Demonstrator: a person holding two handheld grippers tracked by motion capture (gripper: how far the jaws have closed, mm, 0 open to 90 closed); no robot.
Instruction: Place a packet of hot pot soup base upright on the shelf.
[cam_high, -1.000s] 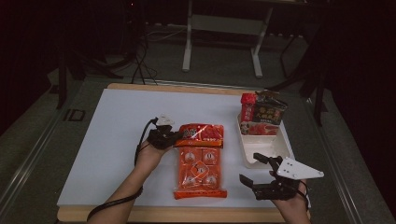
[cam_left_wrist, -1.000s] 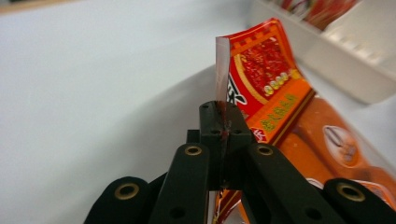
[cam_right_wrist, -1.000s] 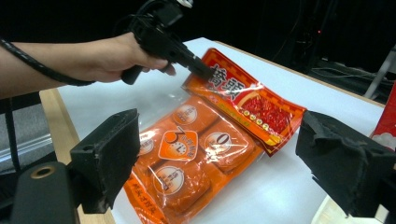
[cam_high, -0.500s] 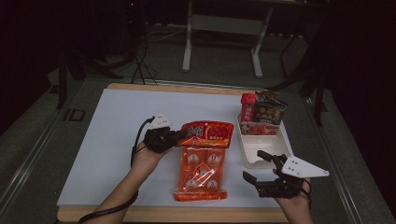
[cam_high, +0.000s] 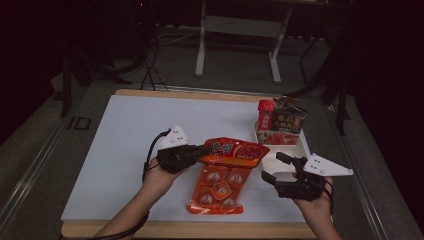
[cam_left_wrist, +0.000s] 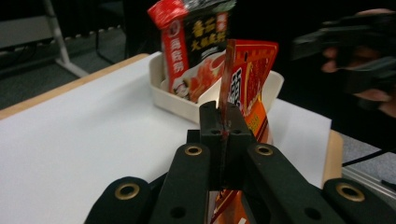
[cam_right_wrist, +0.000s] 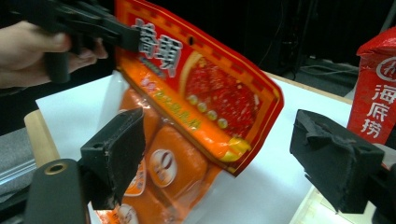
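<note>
Two fingers (cam_left_wrist: 219, 122) — orange packet's (cam_high: 220, 175) edge between.

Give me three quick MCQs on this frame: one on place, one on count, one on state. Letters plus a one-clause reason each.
1. Where does the white tray sit?
A. on the table's right side, ahead of the right tool
B. at the table's left edge
C. on the floor

2. How many packages stand in the tray?
A. none
B. two
C. five

3. What is the left tool doing?
A. hanging open above the table
B. lying flat on the table
C. clamped on the top edge of the red-orange snack bag

Answers:
1 A: the high view shows the tray at the right side, just beyond the right tool.
2 B: a red pack and a dark pack stand side by side in it.
3 C: the left gripper view shows the jaws pinching the bag's sealed edge, while the right tool's jaws stand open.
</note>
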